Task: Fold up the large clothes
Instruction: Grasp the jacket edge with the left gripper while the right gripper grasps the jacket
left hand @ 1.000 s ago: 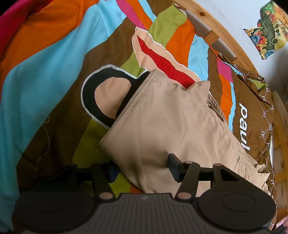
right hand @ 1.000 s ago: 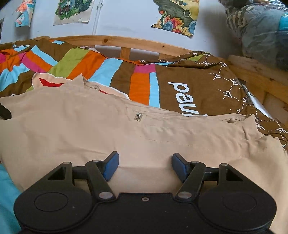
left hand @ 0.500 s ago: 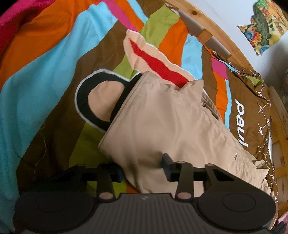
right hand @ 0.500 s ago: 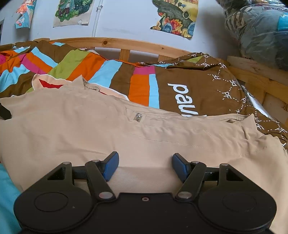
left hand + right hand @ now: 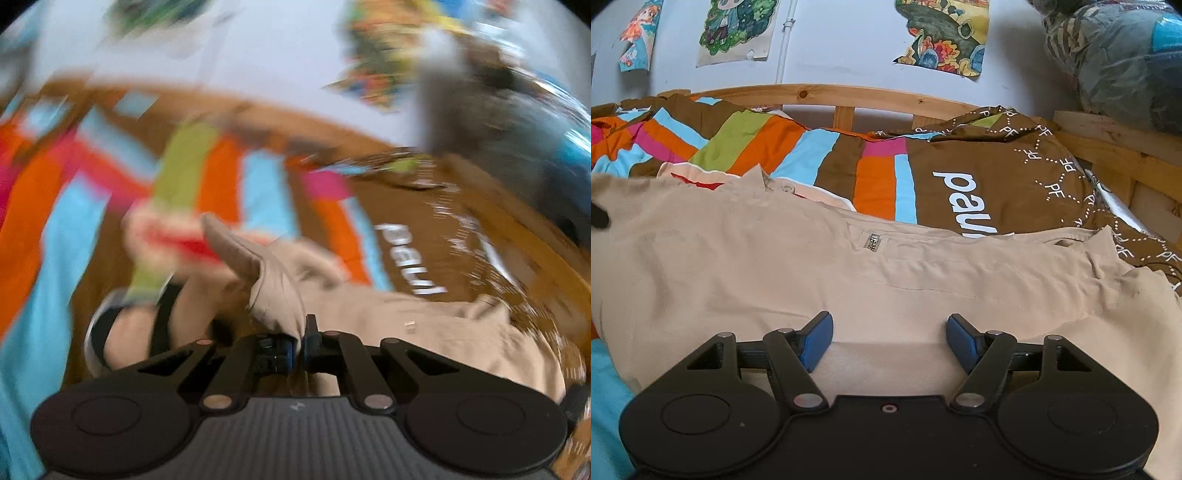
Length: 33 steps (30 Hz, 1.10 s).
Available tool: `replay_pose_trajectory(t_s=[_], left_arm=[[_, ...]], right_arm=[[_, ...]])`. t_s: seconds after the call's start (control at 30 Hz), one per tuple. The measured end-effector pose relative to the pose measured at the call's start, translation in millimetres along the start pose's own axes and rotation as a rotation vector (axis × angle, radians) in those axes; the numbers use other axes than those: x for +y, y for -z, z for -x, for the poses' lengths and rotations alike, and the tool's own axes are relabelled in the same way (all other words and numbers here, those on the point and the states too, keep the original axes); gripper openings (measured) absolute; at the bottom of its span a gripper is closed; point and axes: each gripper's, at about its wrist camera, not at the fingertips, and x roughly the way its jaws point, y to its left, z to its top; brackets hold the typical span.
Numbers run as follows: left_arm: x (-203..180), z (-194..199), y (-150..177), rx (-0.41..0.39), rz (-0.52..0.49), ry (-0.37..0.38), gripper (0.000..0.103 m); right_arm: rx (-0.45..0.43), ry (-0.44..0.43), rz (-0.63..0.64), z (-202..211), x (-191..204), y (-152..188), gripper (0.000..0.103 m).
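Note:
Beige trousers (image 5: 775,266) lie folded across a striped, many-coloured duvet (image 5: 768,147). My left gripper (image 5: 301,345) is shut on a pinched-up fold of the beige trousers (image 5: 273,288) at their left end, and the fold stands up in front of the jaws; this view is blurred by motion. My right gripper (image 5: 888,338) is open, its blue pads (image 5: 816,341) hovering over the trousers' near edge, holding nothing. A small metal tag (image 5: 873,242) shows on the trousers.
A wooden bed frame (image 5: 849,96) runs behind the duvet, with a brown "paul" pillow (image 5: 997,177) at the right. Posters (image 5: 735,29) hang on the white wall. A bagged bundle (image 5: 1126,55) sits at the upper right.
My left gripper has closed on the left end of the trousers and swung upward, lifting a fold. The right gripper has stayed still and open.

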Motion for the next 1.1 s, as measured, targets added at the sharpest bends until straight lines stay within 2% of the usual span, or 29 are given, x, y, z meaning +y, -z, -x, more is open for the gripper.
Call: replay_pose_trajectory(t_s=[0.1, 0.3, 0.53, 0.63, 0.8, 0.9, 1.03, 1.07, 1.1], left_arm=[[-37, 5, -13, -0.02, -0.078, 0.081, 0.002], [-117, -5, -21, 0.02, -0.243, 0.191, 0.001], [-194, -31, -2, 0.098, -0.356, 0.308, 0.001], [-215, -41, 9, 0.127, -0.377, 0.371, 0.001], [-245, -48, 36, 0.182, -0.402, 0.472, 0.001], [-261, -53, 49, 0.211, -0.41, 0.516, 0.0], [-274, -55, 60, 0.232, -0.425, 0.546, 0.0], [-276, -56, 61, 0.233, -0.422, 0.552, 0.0], [-276, -56, 61, 0.232, -0.417, 0.561, 0.0]], right_arm=[[-0.012, -0.035, -0.047, 3, -8, 0, 0.072], [-0.061, -0.13, -0.253, 24, -44, -10, 0.065], [-0.13, -0.206, -0.527, 63, -133, -24, 0.063], [-0.157, -0.254, -0.687, 79, -182, -23, 0.063], [-0.149, -0.386, -0.846, 91, -231, -17, 0.063], [-0.123, -0.462, -0.909, 89, -242, -12, 0.063], [-0.054, -0.492, -0.947, 81, -244, -4, 0.063], [-0.048, -0.482, -0.942, 81, -242, -2, 0.062], [-0.053, -0.468, -0.931, 82, -241, -2, 0.054]])
